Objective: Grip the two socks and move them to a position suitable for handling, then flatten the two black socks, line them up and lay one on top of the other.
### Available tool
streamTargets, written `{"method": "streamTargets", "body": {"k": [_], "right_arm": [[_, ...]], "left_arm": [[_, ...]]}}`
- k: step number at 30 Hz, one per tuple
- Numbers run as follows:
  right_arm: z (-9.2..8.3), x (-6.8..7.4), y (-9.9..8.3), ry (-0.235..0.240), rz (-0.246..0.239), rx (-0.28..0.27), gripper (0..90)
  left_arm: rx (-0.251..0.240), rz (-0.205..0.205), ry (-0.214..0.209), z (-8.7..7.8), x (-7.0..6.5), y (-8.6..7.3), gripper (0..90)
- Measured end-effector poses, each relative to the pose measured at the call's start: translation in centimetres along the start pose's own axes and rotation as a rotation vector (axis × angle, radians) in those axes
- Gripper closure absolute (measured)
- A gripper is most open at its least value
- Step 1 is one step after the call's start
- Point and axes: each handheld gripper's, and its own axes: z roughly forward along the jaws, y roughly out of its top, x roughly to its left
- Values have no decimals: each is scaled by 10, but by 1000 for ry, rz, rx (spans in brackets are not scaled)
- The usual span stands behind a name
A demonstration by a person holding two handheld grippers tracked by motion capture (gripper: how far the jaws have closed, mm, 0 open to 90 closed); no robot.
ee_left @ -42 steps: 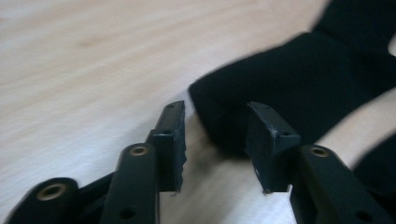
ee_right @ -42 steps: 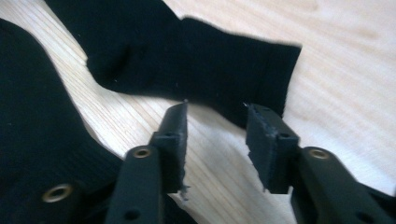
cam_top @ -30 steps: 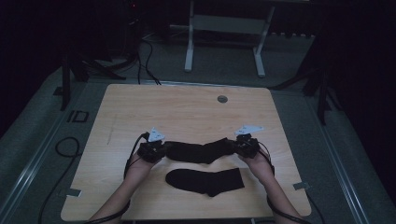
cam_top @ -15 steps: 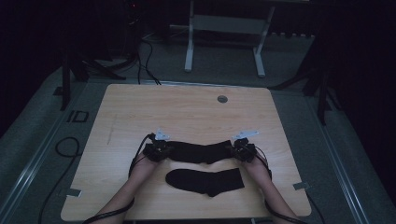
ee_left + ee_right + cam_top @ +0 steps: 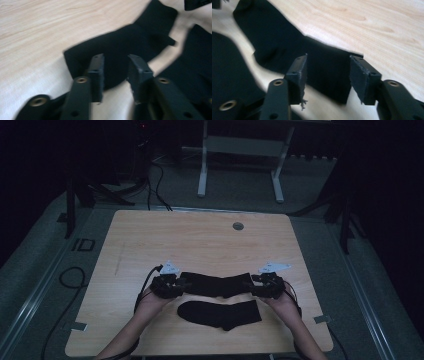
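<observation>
Two black socks lie on the wooden table [image 5: 150, 240]. The upper sock [image 5: 215, 284] stretches flat between my two grippers. My left gripper [image 5: 174, 285] sits at its left end, my right gripper [image 5: 261, 286] at its right end. In the left gripper view the left gripper [image 5: 116, 61] is open, with the sock's end [image 5: 130, 42] on the table under the gap. In the right gripper view the right gripper [image 5: 328, 62] stands wider open over the other end of the sock [image 5: 274, 37]. The second sock [image 5: 220, 314] lies just nearer to me.
A round cable hole [image 5: 238, 226] sits near the table's far edge. A white metal frame [image 5: 240, 150] stands on the floor beyond the table. Cables [image 5: 65, 275] trail on the floor at the left. The table's far half is bare wood.
Both hands and the upper sock have shifted toward the near edge, closer to the lower sock.
</observation>
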Motion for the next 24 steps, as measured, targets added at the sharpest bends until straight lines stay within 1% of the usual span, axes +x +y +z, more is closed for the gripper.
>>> {"method": "streamTargets", "body": {"k": [1,2,3,4,5,7,8,11,13,14,15,16,17,18,19,20,21,24], "right_arm": [[-4,1,-2,2,9,-3,375],[-11,5,-9,26,16,5,386],[-13,7,-13,16,14,8,423],[-16,9,-16,15,15,8,455],[-17,10,-20,20,28,16,475],[-18,13,-28,29,35,41,512],[-18,13,-32,31,40,55,522],[-16,14,-40,53,67,70,550],[-15,16,-45,54,79,77,561],[-14,17,-47,57,84,81,563],[-13,18,-49,51,86,89,572],[-13,20,-51,49,84,96,580],[-12,21,-53,41,83,97,603],[-12,24,-55,26,77,87,632],[-12,25,-56,16,76,80,681],[-12,26,-56,19,81,80,734],[-12,27,-57,30,84,79,778],[-12,29,-57,29,80,73,837]], "left_arm": [[9,4,-2,-5,-6,-7,586],[20,-4,-10,-6,-7,-11,527],[38,-7,-13,-7,-8,-14,516],[48,-10,-13,-7,-8,-18,516],[58,-19,-19,-7,-8,-22,515],[86,-40,-26,-5,-8,-29,516],[92,-42,-34,-4,-8,-32,526],[116,-42,-48,-1,-12,-40,591],[126,-38,-52,1,-14,-42,608],[125,-41,-52,1,-14,-42,631],[124,-40,-48,1,-15,-42,632],[124,-36,-46,2,-16,-42,656],[116,-33,-35,2,-17,-42,682],[116,-35,-35,3,-17,-43,717],[115,-33,-36,3,-17,-43,762],[113,-34,-35,3,-18,-43,799],[116,-36,-44,3,-17,-44,830],[110,-38,-39,2,-18,-44,857]]}}
